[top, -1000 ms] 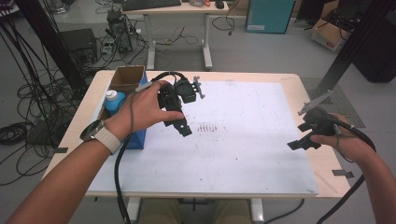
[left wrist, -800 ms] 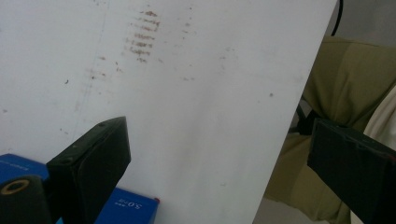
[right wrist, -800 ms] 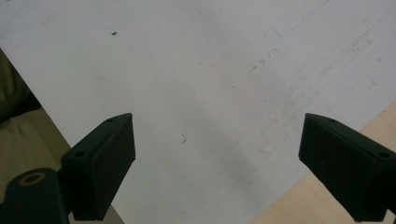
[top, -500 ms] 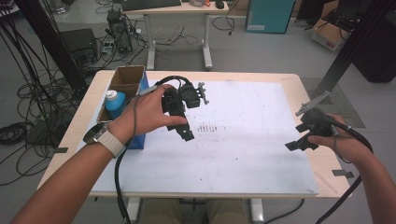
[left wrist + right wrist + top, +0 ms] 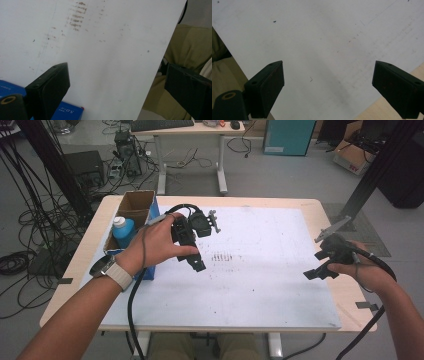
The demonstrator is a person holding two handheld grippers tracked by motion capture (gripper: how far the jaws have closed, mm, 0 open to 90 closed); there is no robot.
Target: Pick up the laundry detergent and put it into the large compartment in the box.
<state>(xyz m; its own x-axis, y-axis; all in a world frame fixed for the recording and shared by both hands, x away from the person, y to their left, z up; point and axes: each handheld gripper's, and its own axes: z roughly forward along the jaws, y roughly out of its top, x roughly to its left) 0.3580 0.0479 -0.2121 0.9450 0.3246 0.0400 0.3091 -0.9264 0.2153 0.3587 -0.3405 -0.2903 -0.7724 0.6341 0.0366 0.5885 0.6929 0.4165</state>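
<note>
Since a second ago the left gripper (image 5: 192, 251) has been carried slightly toward the person and tipped lower over the white sheet (image 5: 260, 285), while the right gripper (image 5: 322, 265) has been drawn a little inward from the table's right edge. Both are held above the sheet with nothing between their jaws. In the left gripper view the jaws are seen spread wide, the sheet's edge running between them and the person's lap beyond it. In the right gripper view the jaws are likewise spread wide, with bare sheet between them and a strip of wooden table (image 5: 387, 110) under the right-hand jaw.

A blue box (image 5: 150, 270) is found just beside the left gripper, on the side of the hand's wrist; its corner is seen beneath the left-hand jaw in the left gripper view (image 5: 67, 111). Behind that box, a blue bottle with a white cap (image 5: 122, 231) is seated in an open cardboard box (image 5: 135, 202), it seems. A patch of brownish smudges (image 5: 222, 256) is printed on the sheet just beyond the left gripper's tips. The two grippers are kept well apart.
</note>
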